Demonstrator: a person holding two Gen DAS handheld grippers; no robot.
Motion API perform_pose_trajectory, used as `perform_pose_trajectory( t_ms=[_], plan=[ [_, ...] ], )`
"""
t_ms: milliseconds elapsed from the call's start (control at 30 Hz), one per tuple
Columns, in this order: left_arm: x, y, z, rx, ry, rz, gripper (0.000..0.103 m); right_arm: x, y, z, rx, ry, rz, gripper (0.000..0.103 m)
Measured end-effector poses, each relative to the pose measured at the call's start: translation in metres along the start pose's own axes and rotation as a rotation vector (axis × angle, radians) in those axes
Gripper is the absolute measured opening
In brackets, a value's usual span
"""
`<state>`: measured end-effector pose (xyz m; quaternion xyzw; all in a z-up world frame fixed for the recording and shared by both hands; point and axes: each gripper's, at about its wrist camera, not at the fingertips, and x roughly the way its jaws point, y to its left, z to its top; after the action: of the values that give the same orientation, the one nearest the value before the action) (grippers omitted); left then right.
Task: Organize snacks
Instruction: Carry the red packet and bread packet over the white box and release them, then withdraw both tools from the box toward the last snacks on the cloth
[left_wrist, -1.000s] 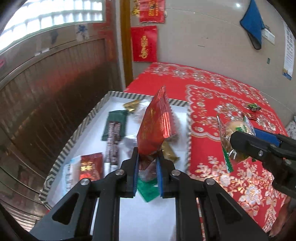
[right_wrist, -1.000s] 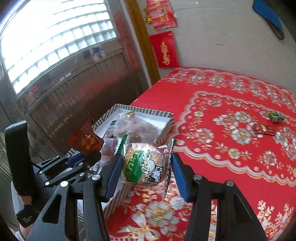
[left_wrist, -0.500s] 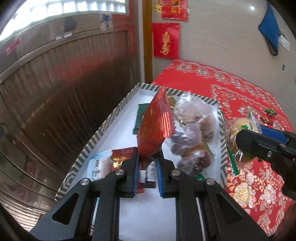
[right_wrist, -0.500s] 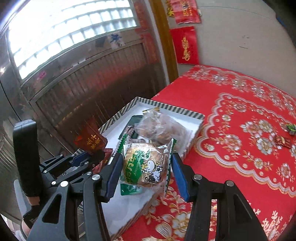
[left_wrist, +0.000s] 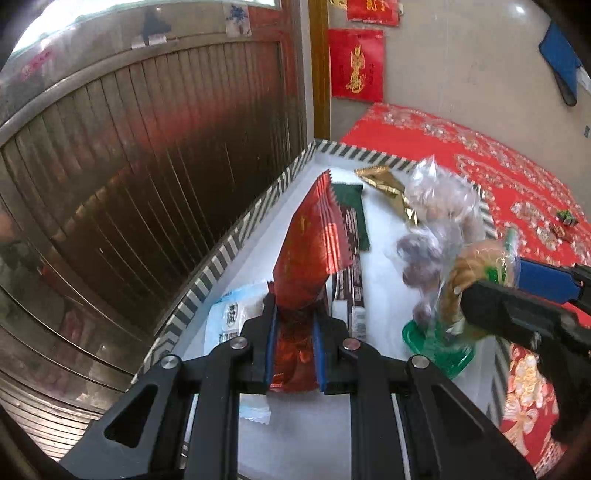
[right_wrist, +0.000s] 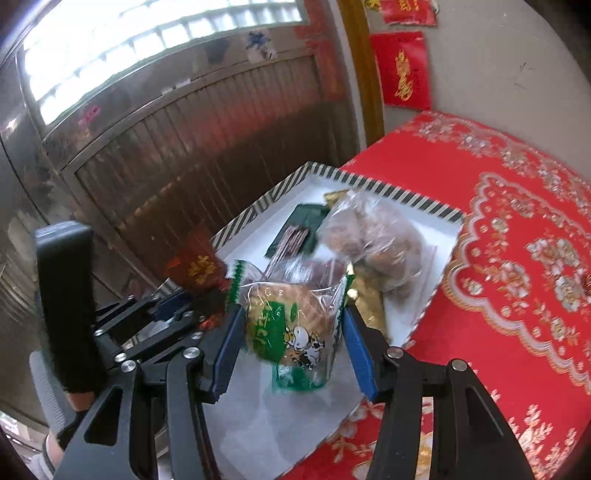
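My left gripper (left_wrist: 294, 345) is shut on a red foil snack packet (left_wrist: 314, 243) and holds it upright over the near left part of the white striped-rim tray (left_wrist: 236, 236). My right gripper (right_wrist: 293, 345) is shut on a clear-and-green wrapped bun (right_wrist: 291, 321) and holds it above the tray's near end (right_wrist: 388, 192). The bun and the right gripper also show in the left wrist view (left_wrist: 476, 280). The left gripper with the red packet (right_wrist: 201, 267) shows at the left of the right wrist view.
The tray holds a clear bag of brown snacks (right_wrist: 376, 243), a dark green packet (left_wrist: 351, 206), a gold wrapper (left_wrist: 384, 184), a dark bar (left_wrist: 351, 280) and a white-blue packet (left_wrist: 236, 314). A red patterned tablecloth (right_wrist: 517, 240) lies right, with small candies (left_wrist: 561, 225). A metal shutter (left_wrist: 147, 166) stands left.
Both grippers have moved left and forward over the tray with their snacks. The bun has gone from above the tablecloth to above the tray's near end.
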<state>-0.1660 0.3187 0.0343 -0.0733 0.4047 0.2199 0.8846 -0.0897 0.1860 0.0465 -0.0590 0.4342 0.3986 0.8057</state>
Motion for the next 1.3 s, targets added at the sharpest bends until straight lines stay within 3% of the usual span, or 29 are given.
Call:
perform_pose_trajectory(
  t_ms=[100, 200, 300, 333, 700, 767, 867, 1000, 1133, 1300],
  plan=[
    [0.002, 0.001, -0.002, -0.008, 0.000, 0.019, 0.019, 0.008, 0.002, -0.008, -0.002, 0.050, 0.025, 0.054],
    [0.001, 0.001, -0.001, -0.009, -0.008, 0.041, 0.022, 0.006, -0.003, -0.011, 0.023, 0.040, 0.059, 0.054],
    [-0.003, 0.005, 0.002, -0.030, -0.027, 0.051, 0.060, -0.002, -0.006, -0.011, 0.050, 0.023, 0.086, 0.054],
    [-0.007, 0.006, 0.003, -0.035, -0.046, 0.063, 0.064, -0.006, -0.007, -0.011, 0.057, 0.012, 0.091, 0.055],
    [-0.023, -0.020, 0.014, 0.009, -0.095, 0.064, 0.078, -0.025, -0.026, -0.019, 0.086, -0.015, 0.061, 0.061],
    [-0.026, -0.031, 0.017, 0.021, -0.094, 0.040, 0.079, -0.031, -0.037, -0.023, 0.103, -0.020, 0.045, 0.062],
    [-0.033, -0.051, 0.021, 0.038, -0.110, 0.002, 0.089, -0.044, -0.059, -0.030, 0.135, -0.031, 0.021, 0.062],
    [-0.038, -0.095, 0.027, 0.101, -0.100, -0.071, 0.090, -0.064, -0.095, -0.042, 0.188, -0.042, -0.038, 0.064],
    [-0.043, -0.148, 0.032, 0.168, -0.062, -0.184, 0.090, -0.084, -0.143, -0.049, 0.235, -0.034, -0.134, 0.065],
    [-0.043, -0.224, 0.046, 0.282, -0.011, -0.315, 0.090, -0.126, -0.233, -0.055, 0.353, -0.061, -0.282, 0.068]
  ],
)
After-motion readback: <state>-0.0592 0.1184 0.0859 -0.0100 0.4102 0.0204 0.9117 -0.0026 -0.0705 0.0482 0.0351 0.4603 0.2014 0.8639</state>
